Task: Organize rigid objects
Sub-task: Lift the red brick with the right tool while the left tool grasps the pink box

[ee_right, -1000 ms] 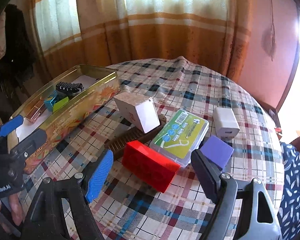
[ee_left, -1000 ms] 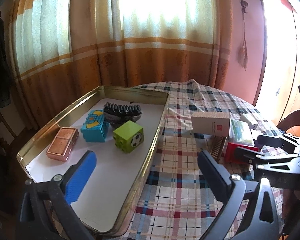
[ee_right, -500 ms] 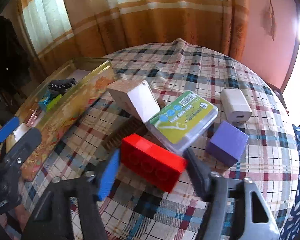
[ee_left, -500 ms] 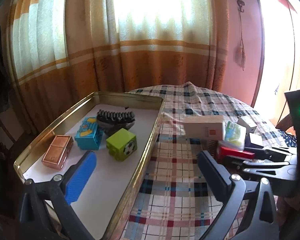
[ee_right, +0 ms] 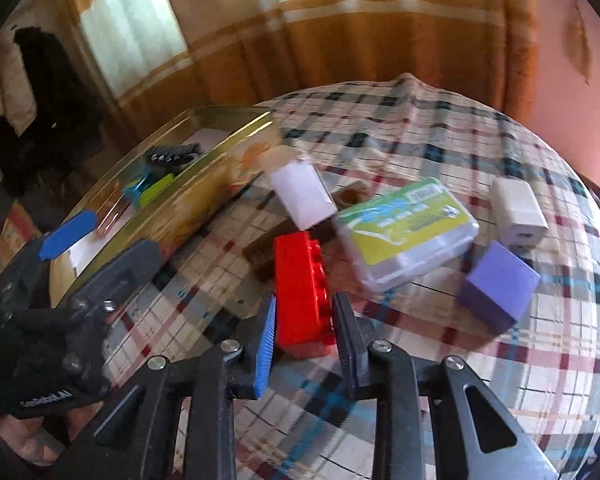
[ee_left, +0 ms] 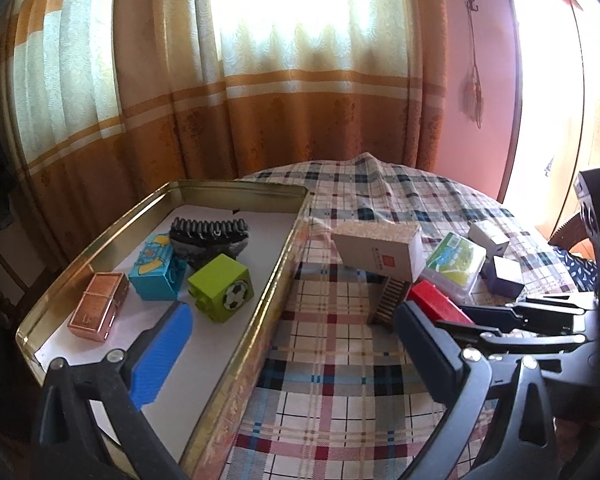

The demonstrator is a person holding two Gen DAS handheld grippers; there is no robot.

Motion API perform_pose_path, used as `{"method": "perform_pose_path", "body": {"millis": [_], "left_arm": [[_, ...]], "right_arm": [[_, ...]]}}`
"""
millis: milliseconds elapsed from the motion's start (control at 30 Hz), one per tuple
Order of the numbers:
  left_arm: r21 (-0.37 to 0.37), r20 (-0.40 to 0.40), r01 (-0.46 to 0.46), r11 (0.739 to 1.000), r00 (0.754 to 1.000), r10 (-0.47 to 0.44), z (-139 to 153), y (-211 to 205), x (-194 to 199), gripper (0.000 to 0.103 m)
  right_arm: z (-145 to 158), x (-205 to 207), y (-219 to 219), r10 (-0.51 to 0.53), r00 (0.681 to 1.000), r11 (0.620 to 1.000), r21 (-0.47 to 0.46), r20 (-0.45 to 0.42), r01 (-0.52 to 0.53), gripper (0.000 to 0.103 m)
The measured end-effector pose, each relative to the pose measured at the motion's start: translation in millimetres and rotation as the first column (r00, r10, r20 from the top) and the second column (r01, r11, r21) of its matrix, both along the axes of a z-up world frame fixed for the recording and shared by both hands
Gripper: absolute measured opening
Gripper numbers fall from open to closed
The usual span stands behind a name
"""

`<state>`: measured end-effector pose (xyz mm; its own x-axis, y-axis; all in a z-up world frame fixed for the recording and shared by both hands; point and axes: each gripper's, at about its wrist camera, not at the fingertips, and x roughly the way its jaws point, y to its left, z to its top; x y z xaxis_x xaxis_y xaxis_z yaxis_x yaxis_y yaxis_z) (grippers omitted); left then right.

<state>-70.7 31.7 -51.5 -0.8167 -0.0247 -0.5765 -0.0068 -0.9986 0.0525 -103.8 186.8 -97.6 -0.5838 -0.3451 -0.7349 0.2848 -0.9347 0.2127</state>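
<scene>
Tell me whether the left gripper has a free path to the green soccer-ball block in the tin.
Probably yes. The left gripper is open, over the tin's near end, with bare white liner up to the green block.

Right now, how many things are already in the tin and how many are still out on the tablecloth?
In the tin: 4
On the tablecloth: 6, with the red brick between the closing right gripper jaws
Total: 10
</scene>
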Motion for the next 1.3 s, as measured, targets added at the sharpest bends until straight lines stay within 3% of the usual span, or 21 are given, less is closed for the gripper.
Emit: {"method": "perform_pose_path", "body": {"millis": [167,400,733,1133,1200,1300], "left_arm": [[0.006,-0.001,0.002,1.0,1.0,-0.002,1,0,-1,0.103],[0.018,0.006,0.012,1.0,1.0,-0.012,3,6,-9,0.103],[-0.023,0.037,0.095,0.995,0.995,-0.094,2,45,-49,0.102],[-0.037,0.129,0.138,0.99,0.983,-0.132,-15,70,-101,0.102],[-0.048,0.127,0.134,0.99,0.984,-0.127,-18,72,-103,0.093],[0.003,0.165,0.135,0.991,0.977,-0.134,-23,68,-107,0.052]], "right_arm": [[6,6,-10,0.002,0.998,0.996,0.089,-0.064,0.004,0.026],[27,24,8,-0.059,0.974,0.996,0.05,-0.221,0.071,0.026],[35,13,51,-0.226,0.94,0.972,0.003,-0.255,0.235,0.026],[35,12,59,-0.233,0.937,0.971,-0.015,-0.26,0.237,0.026],[34,12,58,-0.233,0.938,0.971,-0.014,-0.256,0.237,0.026],[33,12,58,-0.234,0.938,0.971,-0.017,-0.255,0.238,0.026]]}}
